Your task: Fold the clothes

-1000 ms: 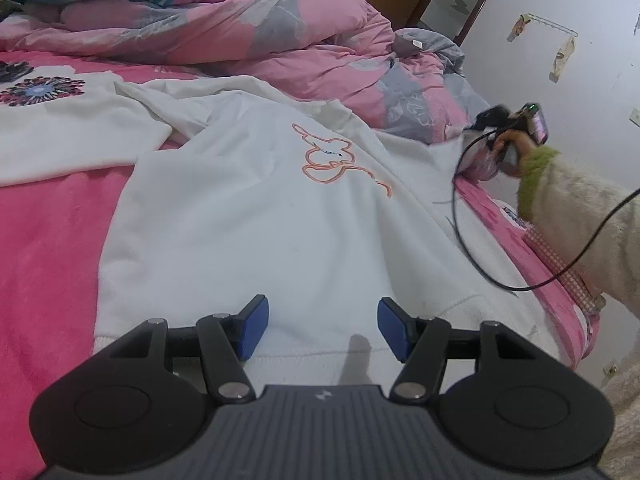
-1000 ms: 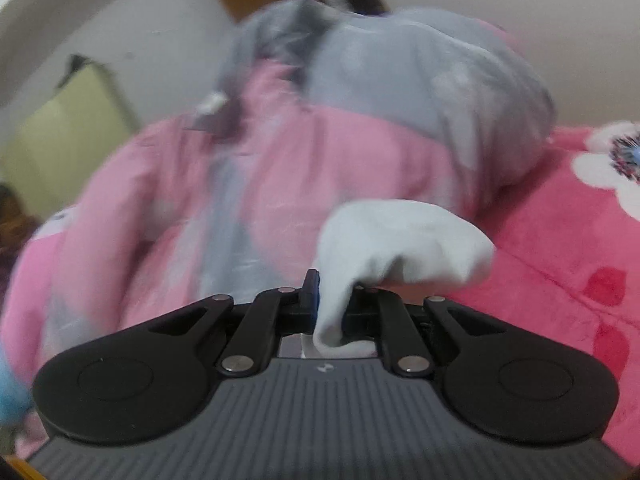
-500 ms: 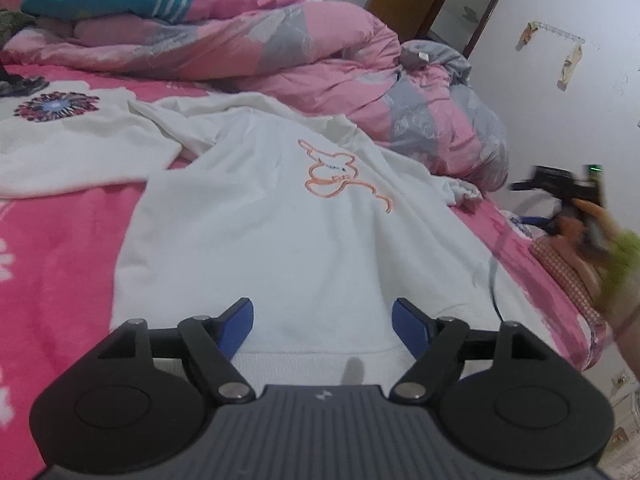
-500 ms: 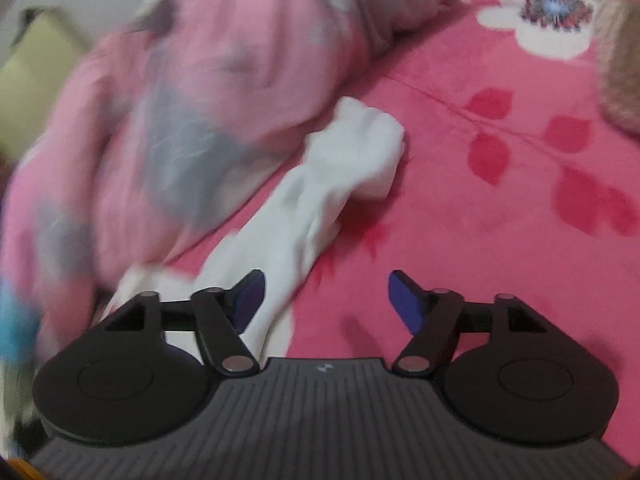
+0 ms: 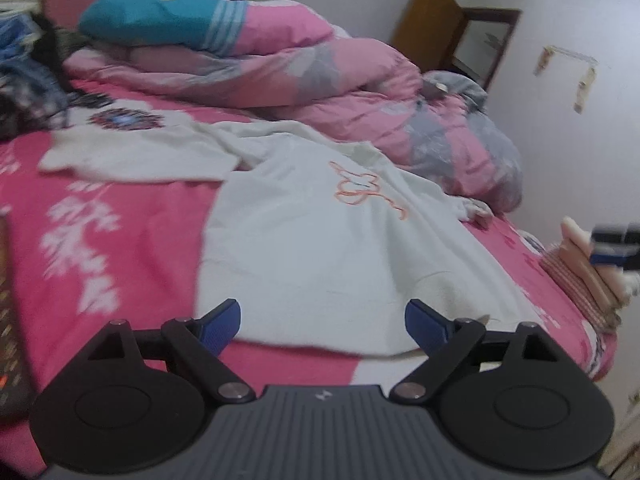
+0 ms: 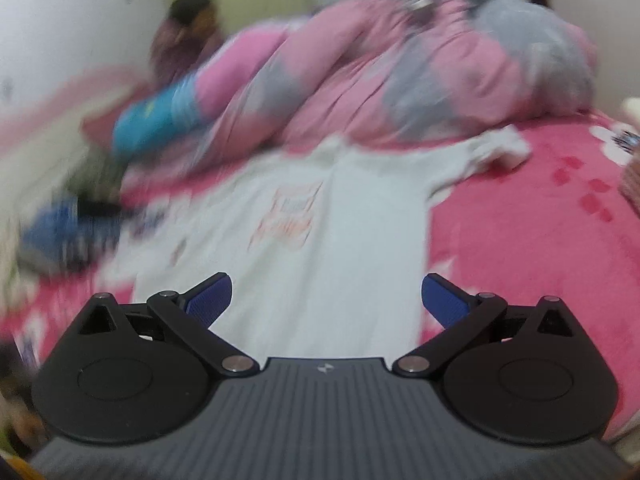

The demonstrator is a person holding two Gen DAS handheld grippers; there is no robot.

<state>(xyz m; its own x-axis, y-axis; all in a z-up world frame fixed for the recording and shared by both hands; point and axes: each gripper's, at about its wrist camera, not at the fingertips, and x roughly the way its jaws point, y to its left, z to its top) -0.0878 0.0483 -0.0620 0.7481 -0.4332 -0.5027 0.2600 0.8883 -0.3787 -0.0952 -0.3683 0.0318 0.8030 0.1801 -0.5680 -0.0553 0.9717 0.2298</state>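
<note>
On the pink bedspread (image 5: 112, 248), finds the white sweatshirt (image 5: 320, 240) spread face up with the orange print uppermost, presumably smoothed flat so that later folds fall straight. At far left, shows one sleeve (image 5: 132, 156) stretched sideways from the body, apparently laid out ready to be turned inward. Behind it, leaves the bunched pink-and-grey quilt (image 5: 328, 72) pushed toward the wall, probably to free room for the garment. Lower down, holds the left gripper (image 5: 322, 320) low at the hem (image 5: 320, 344), pointing up along the torso; has just been opening its jaws, now spreads the blue pads wide and clamps nothing, with only loose cloth lying beyond the gap. Further right, shows the other sleeve (image 6: 480, 156) drawn out to the side, cuff crumpled, resting on the bedspread just beside the foot of the quilt. In the blurred right wrist view, aims the right gripper (image 6: 326, 296) along the body of the sweatshirt from the hem end; has likewise just been opening its jaws, now spreads them as far as they go and grips nothing, with the cloth below the gap unpinched as far as the blur allows. Reads as laying-out finished and folding proper not yet begun; likely calls next for a pinch on a sleeve or a hem corner.
</note>
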